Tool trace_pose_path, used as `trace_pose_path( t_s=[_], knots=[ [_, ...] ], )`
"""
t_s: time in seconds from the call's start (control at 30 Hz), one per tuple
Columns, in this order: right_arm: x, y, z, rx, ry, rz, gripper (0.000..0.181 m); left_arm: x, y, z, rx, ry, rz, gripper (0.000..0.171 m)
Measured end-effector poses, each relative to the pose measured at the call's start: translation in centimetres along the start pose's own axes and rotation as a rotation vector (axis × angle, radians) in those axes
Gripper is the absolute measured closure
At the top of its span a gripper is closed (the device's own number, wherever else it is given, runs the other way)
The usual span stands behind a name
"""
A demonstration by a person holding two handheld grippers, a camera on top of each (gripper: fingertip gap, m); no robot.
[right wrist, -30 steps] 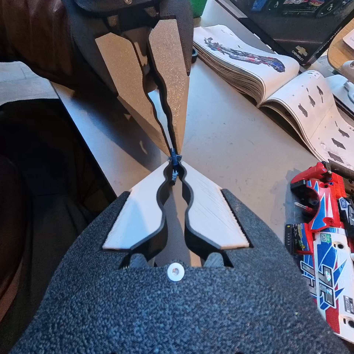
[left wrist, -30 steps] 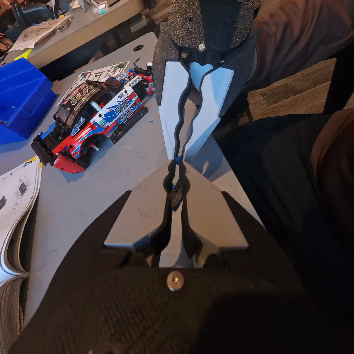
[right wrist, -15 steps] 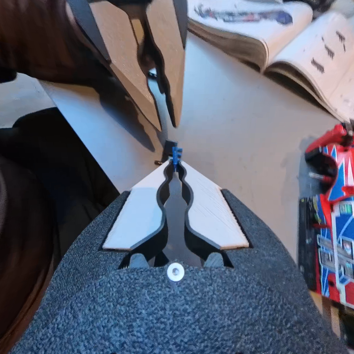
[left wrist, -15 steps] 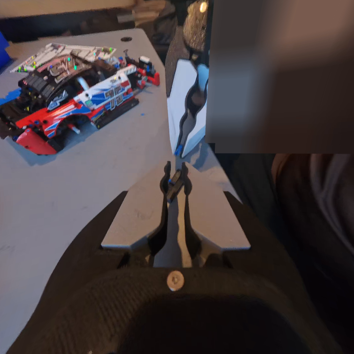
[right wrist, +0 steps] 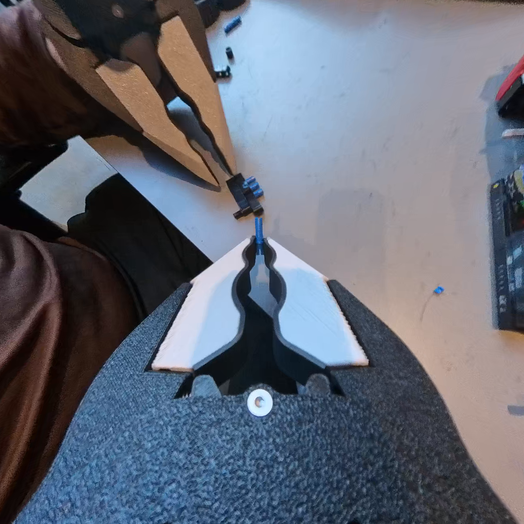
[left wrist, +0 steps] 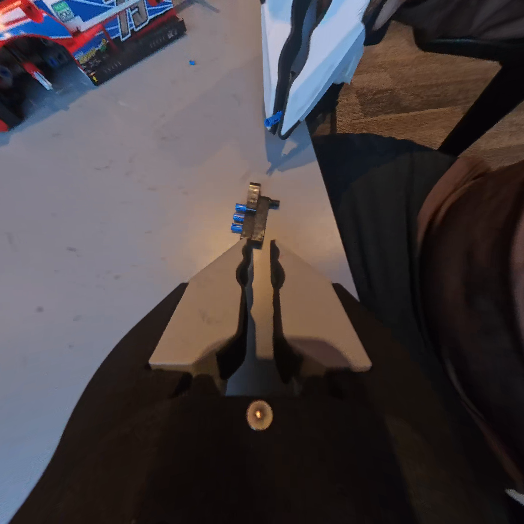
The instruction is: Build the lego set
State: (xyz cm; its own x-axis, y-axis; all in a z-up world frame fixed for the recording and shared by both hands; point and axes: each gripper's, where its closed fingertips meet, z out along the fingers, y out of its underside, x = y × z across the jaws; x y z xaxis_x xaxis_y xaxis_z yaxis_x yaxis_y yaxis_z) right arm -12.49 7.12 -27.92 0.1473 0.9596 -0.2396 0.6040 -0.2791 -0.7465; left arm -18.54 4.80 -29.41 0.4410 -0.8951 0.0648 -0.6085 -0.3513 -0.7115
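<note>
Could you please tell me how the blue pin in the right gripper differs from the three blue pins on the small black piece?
The single blue pin is pinched in the shut right gripper, clear of the table; the three blue pins are seated side by side in the black piece, at the open left gripper. The single pin shows most of its length; the three show only stubby ends. All look alike in blue.

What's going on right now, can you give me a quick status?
Left gripper open, fingers apart just behind the black piece with blue pins lying on the table. Right gripper shut on a blue pin, near that piece. Nothing between them.
</note>
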Motion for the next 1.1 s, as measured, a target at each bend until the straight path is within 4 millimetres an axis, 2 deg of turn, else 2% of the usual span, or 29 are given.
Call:
trace_pose_path(
  t_s=[0.07,0.17,0.27,0.43,0.53,0.67,0.73,0.83,0.93,1.1],
  knots=[
    [0.2,0.2,0.1,-0.003,0.004,0.021,0.176,0.1,-0.3,0.0,0.012,-0.026,-0.012,0.164],
    [0.4,-0.1,0.5,-0.008,0.017,0.015,0.177,-0.1,-2.8,-0.2,0.105,-0.063,0.018,0.166],
    [0.4,0.0,0.9,-0.017,0.018,-0.004,0.177,-0.1,-4.8,0.7,0.123,-0.030,0.058,0.171],
    [0.6,0.3,0.6,-0.011,0.015,0.004,0.177,-0.4,-3.1,3.8,-0.042,0.001,0.077,0.171],
    [0.7,0.3,0.5,-0.007,0.010,0.008,0.177,-0.5,-3.1,4.2,-0.018,0.020,0.032,0.171],
    [0.9,0.1,0.4,0.003,0.007,0.006,0.177,-1.1,-3.3,3.5,0.046,-0.017,0.010,0.171],
    [0.8,-0.1,0.2,0.016,0.001,0.009,0.177,-1.7,-4.9,1.7,0.163,-0.055,-0.011,0.171],
    [-0.1,-0.4,0.1,0.025,-0.043,0.013,0.177,-2.0,-5.8,-0.7,0.221,-0.067,-0.063,0.171],
    [-2.2,-0.8,0.3,0.024,-0.161,0.040,0.177,-0.6,-6.3,-1.5,0.236,-0.076,-0.001,0.170],
    [-4.8,-0.4,0.6,-0.015,-0.317,0.105,0.176,3.2,-5.2,0.0,0.097,-0.123,0.340,0.153]
  ],
)
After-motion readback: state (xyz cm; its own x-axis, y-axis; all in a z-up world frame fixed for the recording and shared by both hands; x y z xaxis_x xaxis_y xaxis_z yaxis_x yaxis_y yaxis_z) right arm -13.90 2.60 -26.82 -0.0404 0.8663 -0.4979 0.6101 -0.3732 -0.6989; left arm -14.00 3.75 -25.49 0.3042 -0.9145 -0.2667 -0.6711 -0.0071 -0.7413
